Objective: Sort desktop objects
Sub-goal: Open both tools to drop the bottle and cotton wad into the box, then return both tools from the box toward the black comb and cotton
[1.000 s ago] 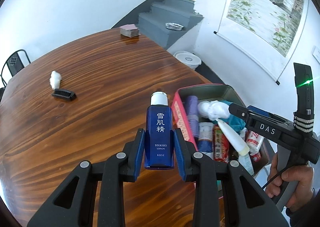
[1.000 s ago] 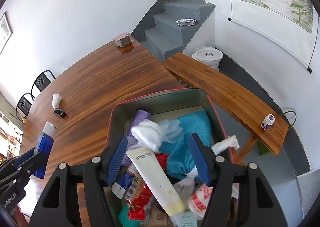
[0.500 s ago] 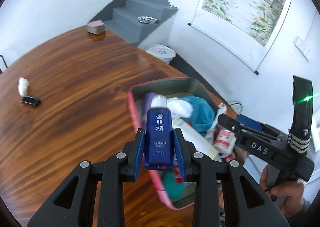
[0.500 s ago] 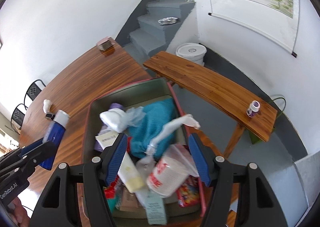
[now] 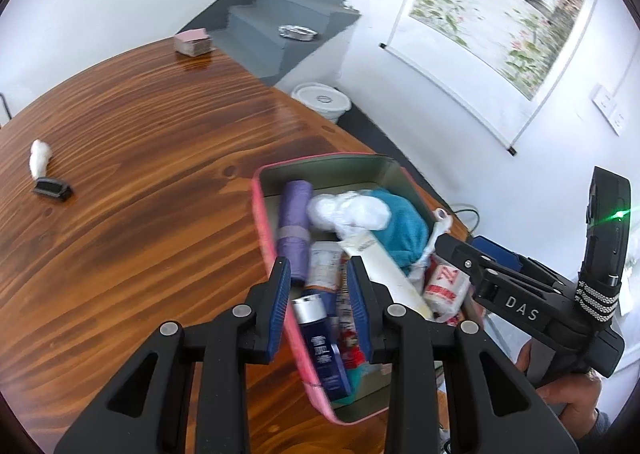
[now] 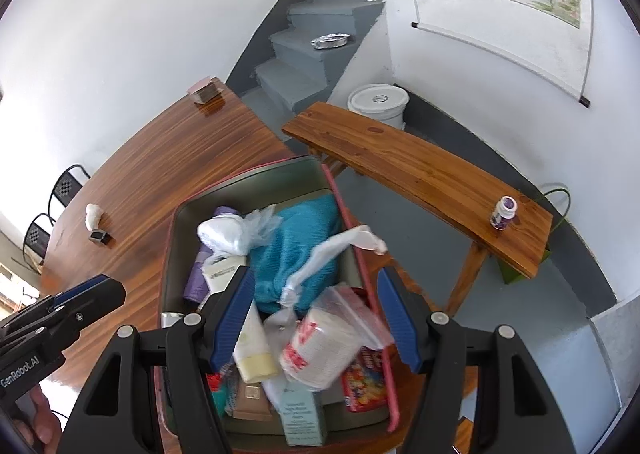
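A dark blue lotion bottle (image 5: 322, 346) with a silver cap (image 6: 170, 320) lies tilted in the near left corner of the pink-rimmed box (image 5: 320, 159). My left gripper (image 5: 318, 266) hangs above it, open by a narrow gap, with nothing between its pads. The box (image 6: 248, 169) is crowded with a purple roll (image 5: 294, 221), a teal cloth (image 6: 296, 250), white bags, a cream tube (image 6: 252, 350) and packets. My right gripper (image 6: 314, 274) stands open over the box's middle, holding nothing. Each gripper shows in the other's view: the right (image 5: 442, 244), the left (image 6: 114, 290).
On the wooden table (image 5: 140, 173), a white wad (image 5: 40, 155) and a small black object (image 5: 52, 187) lie at the left, a pink card box (image 5: 192, 41) at the far edge. A wooden bench (image 6: 420, 169) with a small jar (image 6: 503, 212) stands right of the box, a white bucket (image 6: 378, 99) behind.
The blue bottle has left my left gripper's jaws and dropped into the box. Both grippers have shifted further over the box.
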`<state>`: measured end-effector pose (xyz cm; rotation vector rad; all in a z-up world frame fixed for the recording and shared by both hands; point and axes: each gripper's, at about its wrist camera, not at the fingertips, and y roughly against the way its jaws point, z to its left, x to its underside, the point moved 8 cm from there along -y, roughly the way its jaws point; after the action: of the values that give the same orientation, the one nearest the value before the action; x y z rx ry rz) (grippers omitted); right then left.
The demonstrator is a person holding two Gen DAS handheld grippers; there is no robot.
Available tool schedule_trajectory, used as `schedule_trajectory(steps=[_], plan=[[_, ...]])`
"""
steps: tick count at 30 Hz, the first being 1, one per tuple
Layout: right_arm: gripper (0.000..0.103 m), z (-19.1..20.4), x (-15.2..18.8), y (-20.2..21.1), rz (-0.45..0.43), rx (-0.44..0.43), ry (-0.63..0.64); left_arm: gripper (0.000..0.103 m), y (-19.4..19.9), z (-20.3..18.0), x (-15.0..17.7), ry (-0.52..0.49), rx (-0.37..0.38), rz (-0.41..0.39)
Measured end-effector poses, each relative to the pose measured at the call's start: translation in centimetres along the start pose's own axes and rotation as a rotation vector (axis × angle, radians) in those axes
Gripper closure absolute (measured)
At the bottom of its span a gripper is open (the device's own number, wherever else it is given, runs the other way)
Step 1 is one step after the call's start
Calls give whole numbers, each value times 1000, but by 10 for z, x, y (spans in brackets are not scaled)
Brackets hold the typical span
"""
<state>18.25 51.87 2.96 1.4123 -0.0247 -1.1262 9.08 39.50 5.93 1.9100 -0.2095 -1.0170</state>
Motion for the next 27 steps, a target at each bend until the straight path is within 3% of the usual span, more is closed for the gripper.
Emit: schedule_trajectory(steps=[27], plan=[[31, 132, 9, -24, 48, -170, 172, 71, 40, 141, 21, 251, -190, -28]])
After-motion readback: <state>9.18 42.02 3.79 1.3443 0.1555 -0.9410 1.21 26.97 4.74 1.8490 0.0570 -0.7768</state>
